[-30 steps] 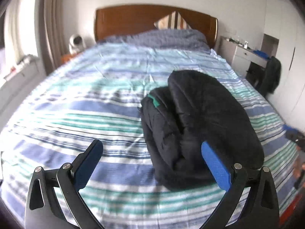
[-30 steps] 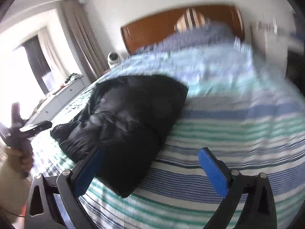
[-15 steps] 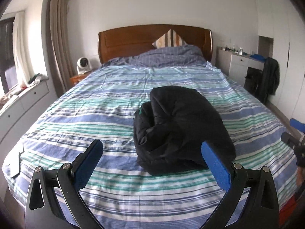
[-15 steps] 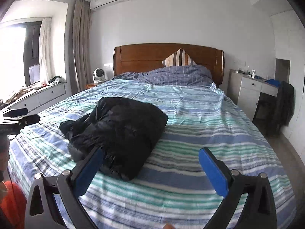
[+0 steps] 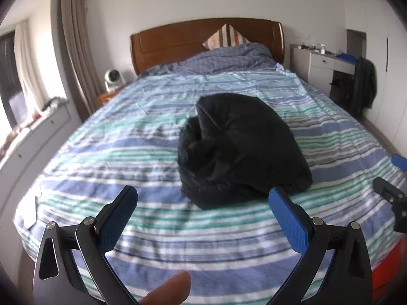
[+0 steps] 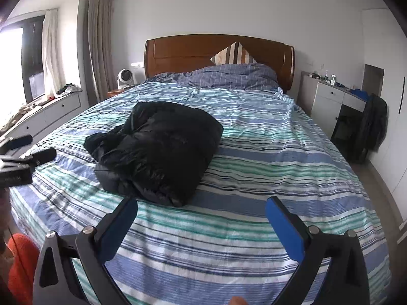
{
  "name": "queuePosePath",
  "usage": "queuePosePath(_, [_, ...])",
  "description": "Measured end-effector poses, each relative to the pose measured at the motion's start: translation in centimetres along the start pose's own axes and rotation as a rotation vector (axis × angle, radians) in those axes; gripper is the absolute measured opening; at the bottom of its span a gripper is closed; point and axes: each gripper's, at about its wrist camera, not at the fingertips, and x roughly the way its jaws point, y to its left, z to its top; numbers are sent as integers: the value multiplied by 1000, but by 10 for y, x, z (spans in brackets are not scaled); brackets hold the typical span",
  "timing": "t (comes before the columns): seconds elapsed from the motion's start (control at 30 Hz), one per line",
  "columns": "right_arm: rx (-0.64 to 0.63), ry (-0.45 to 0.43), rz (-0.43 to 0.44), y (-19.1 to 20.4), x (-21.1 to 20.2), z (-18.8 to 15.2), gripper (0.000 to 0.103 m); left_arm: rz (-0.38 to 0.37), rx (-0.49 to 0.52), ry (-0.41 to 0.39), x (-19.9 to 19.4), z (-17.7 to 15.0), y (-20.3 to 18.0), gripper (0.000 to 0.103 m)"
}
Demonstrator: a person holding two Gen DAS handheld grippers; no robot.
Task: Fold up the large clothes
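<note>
A black puffy jacket lies folded in a bundle on the striped bed; it also shows in the right wrist view, left of centre. My left gripper is open and empty, held above the foot of the bed, short of the jacket. My right gripper is open and empty, also back from the jacket, to its right. The right gripper shows at the right edge of the left wrist view, and the left gripper at the left edge of the right wrist view.
A wooden headboard with a striped pillow and a blue duvet is at the far end. A white desk with a dark coat on a chair stands right. A window bench and fan stand left.
Both grippers have pulled back and up from the jacket toward the foot of the bed. The jacket lies still in its bundle.
</note>
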Motion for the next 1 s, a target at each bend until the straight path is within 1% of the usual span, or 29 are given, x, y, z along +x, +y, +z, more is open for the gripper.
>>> queuePosePath(0.07, [-6,-3,3,3,-5,-3,102,-26,-22,13,-1,-6,0,103])
queuePosePath(0.1, [-6,-19,-1,3,-9,-4,102,-25,-25,14,-3,-8,0,103])
queuePosePath(0.13, [0,-43,-4,3,-15,-5,102,-11,-28,10,-5,-10,0,103])
queuePosePath(0.2, [32,-141,-15,1,-35,-5,102,20,-41,-4,-11,-12,2,103])
queuePosePath(0.23, [36,-150,-28,1,-39,-5,102,29,-46,-10,-13,-13,2,103])
queuePosePath(0.27, [29,-137,-61,3,-40,-2,102,36,-51,-19,-17,-13,3,103])
queuePosePath(0.3, [4,-102,-81,8,-38,1,102,37,-54,-28,-19,-14,3,103])
queuePosePath(0.37, [-28,-51,-111,15,-33,4,102,27,-62,-44,-24,-13,2,103])
queuePosePath(0.47, [-8,1,-111,19,-30,5,102,5,-73,-35,-24,-14,2,103])
queuePosePath(0.53, [6,28,-110,22,-29,3,102,-8,-88,-14,-22,-16,2,103])
queuePosePath(0.6, [5,40,-111,24,-30,1,102,-6,-98,3,-20,-18,2,103])
queuePosePath(0.67, [0,51,-110,27,-30,-3,102,6,-85,12,-20,-22,-2,103])
queuePosePath(0.73, [4,68,-105,28,-28,-6,102,14,-61,36,-19,-25,-9,103])
queuePosePath(1.0, [0,116,-98,33,-26,-13,102,27,-21,56,-26,-32,-20,103])
